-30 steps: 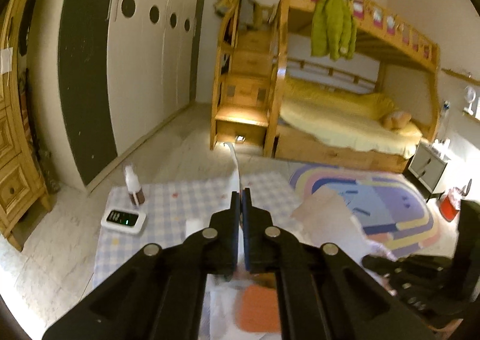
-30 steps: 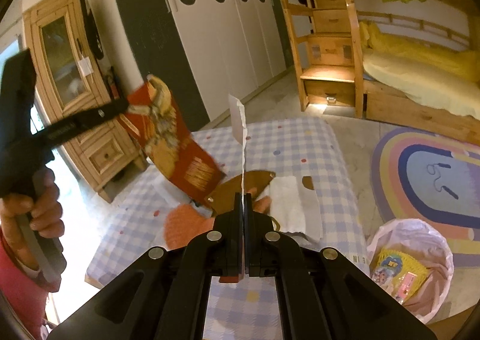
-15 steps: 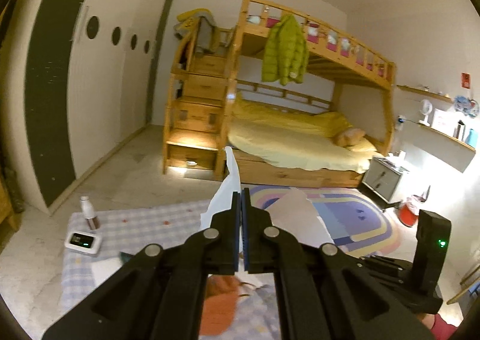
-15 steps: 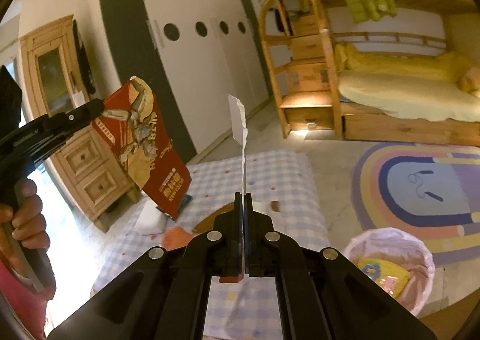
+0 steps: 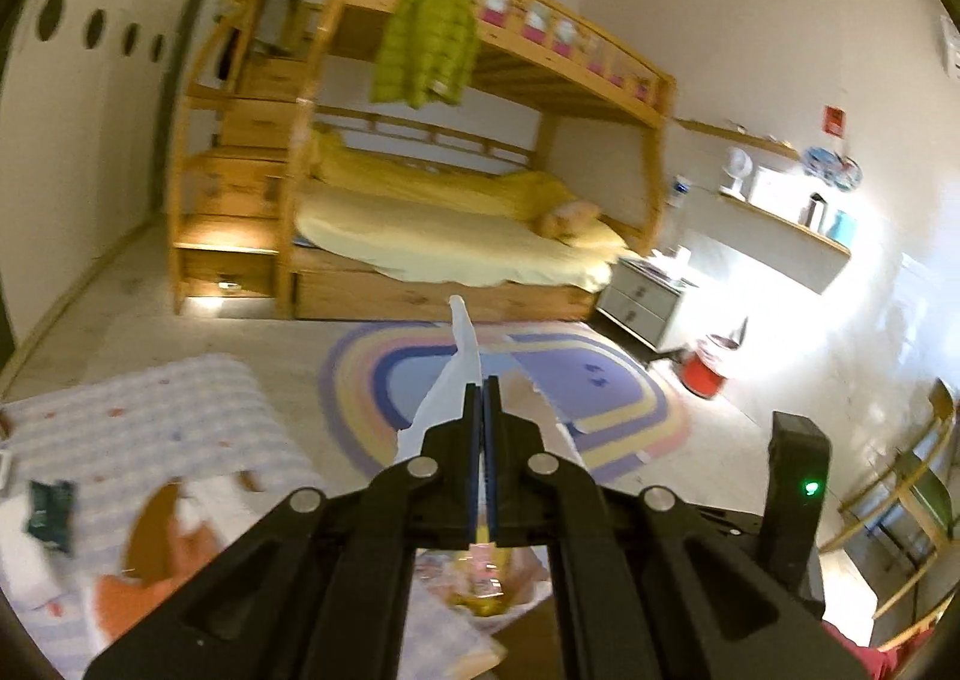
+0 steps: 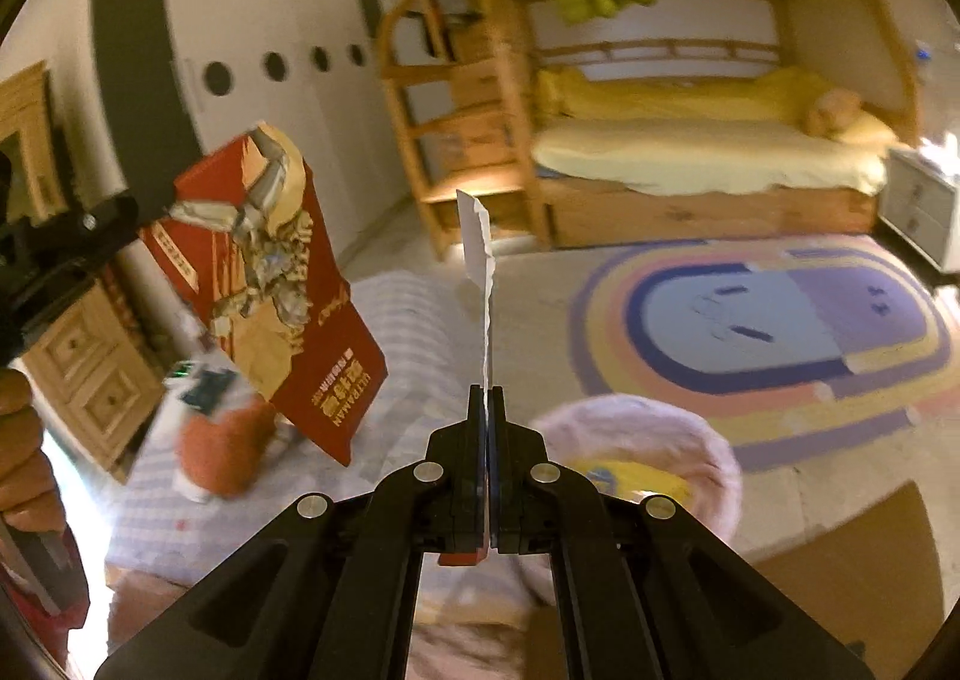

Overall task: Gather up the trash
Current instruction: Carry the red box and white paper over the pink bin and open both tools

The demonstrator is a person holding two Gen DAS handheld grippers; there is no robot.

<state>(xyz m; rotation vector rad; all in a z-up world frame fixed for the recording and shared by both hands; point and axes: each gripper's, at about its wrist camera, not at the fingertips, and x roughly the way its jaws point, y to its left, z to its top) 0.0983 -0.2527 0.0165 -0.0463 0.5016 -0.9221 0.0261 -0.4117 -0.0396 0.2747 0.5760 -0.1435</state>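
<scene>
My left gripper is shut on a torn red printed package. In the left wrist view the package shows edge-on with its pale side. The right wrist view has that left gripper at the left, with a hand below it. My right gripper is shut on a torn white paper strip that stands up edge-on. A pink-lined trash bin with yellow wrappers inside sits just below and right of the right gripper. In the left wrist view the bin shows between the arms.
A low table with a checked cloth lies at the left, carrying an orange scrap, a brown scrap and a dark wrapper. A striped rug and a bunk bed lie ahead. A cardboard box stands at the lower right.
Both grippers have swung right, away from the table toward the rug. The pink bin now lies closer beneath the right gripper. Both grips are unchanged.
</scene>
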